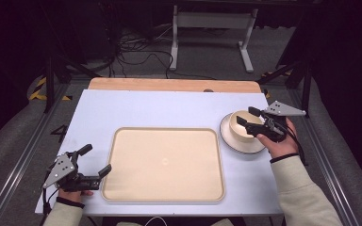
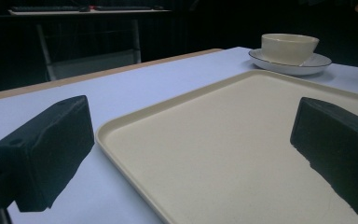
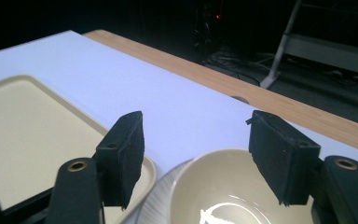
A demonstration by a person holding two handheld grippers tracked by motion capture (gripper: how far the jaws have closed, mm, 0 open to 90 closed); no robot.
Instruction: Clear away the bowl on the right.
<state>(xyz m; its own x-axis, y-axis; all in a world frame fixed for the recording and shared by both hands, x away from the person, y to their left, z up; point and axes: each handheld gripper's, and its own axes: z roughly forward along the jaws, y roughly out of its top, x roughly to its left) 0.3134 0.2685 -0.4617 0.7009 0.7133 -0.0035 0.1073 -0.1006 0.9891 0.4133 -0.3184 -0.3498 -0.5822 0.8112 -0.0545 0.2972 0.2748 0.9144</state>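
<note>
tray central on table; bowl (on plate) right of it

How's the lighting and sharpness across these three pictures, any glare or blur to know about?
High view: table evenly lit, surroundings dark, overall soft; a small bright spot sits on the tray. Left gripper view: dim, near jaws slightly blurred, bowl fairly clear. Right gripper view: white glare inside the bowl, background nearly black.

You are working in a lab or recording studio: black curtains, a grey carpet floor with loose black cables, a white metal stand, and aluminium frame rails along both desk edges.
</note>
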